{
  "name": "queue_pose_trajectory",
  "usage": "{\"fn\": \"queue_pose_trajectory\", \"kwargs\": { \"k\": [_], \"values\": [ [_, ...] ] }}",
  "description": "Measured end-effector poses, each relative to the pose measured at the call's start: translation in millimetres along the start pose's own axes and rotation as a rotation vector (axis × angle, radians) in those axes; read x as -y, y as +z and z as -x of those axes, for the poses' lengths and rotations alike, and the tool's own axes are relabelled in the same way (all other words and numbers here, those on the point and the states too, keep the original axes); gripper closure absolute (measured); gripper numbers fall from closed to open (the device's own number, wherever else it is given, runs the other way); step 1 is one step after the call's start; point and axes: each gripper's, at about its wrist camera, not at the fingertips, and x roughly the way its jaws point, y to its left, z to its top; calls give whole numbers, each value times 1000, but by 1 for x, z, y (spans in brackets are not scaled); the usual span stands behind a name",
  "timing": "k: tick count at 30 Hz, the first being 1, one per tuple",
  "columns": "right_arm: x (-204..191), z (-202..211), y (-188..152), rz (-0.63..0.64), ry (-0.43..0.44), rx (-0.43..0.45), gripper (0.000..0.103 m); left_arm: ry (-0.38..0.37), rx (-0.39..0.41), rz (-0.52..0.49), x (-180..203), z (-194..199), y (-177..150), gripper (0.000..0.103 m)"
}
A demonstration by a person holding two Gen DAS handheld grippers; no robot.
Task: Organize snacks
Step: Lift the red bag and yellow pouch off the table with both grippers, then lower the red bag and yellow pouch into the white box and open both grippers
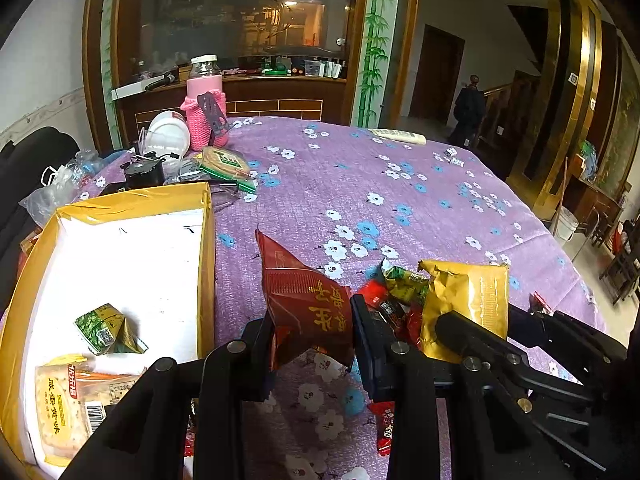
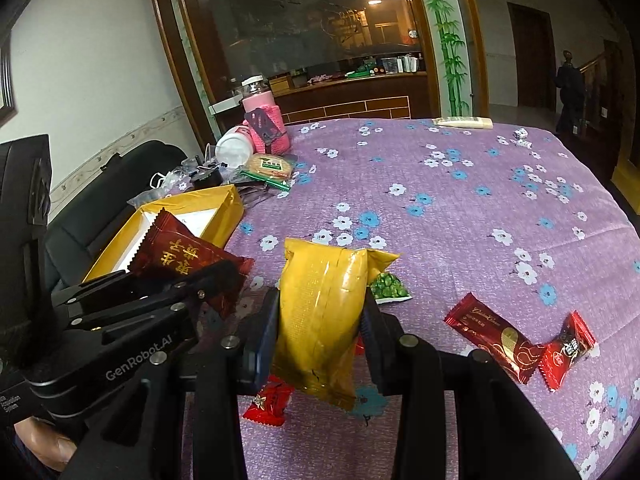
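My left gripper (image 1: 312, 320) is shut on a dark red snack packet (image 1: 304, 300), held above the purple cloth just right of the yellow box (image 1: 206, 240). My right gripper (image 2: 322, 320) is shut on a gold snack packet (image 2: 320, 312); the same gold snack packet (image 1: 468, 304) shows in the left wrist view. The left gripper (image 2: 192, 280) and its red packet (image 2: 180, 258) appear at the left of the right wrist view. In the box lie a green packet (image 1: 104, 328) and a cracker pack (image 1: 68, 404). Loose red candies (image 2: 568, 354), a long dark red bar (image 2: 496, 338) and a green pea packet (image 2: 390, 286) lie on the cloth.
A pink knitted bottle (image 1: 204, 112), white bowls (image 1: 168, 136), a biscuit pack (image 1: 224, 164) and clutter crowd the table's far left. A remote control (image 1: 398, 136) lies at the far edge. A black chair (image 2: 104, 200) stands left of the box. A person stands far back right.
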Motion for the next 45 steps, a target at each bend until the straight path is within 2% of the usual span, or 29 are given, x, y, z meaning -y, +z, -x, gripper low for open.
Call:
{"fn": "queue_pose_trajectory", "kwargs": {
  "k": [20,31,37,45],
  "values": [
    [3,0,2,-19,18,0,66,18,0,15,-5,-3,2,70],
    [4,0,2,-26,25,0,66,1,-2,36,-10,-1,3,70],
    [1,2,0,-19,31,8,66,22,6,102,-43,19,-5,70],
    [-9,2,0,-19,93,-6,66,130,28,212,-120,43,-26,69]
  ]
}}
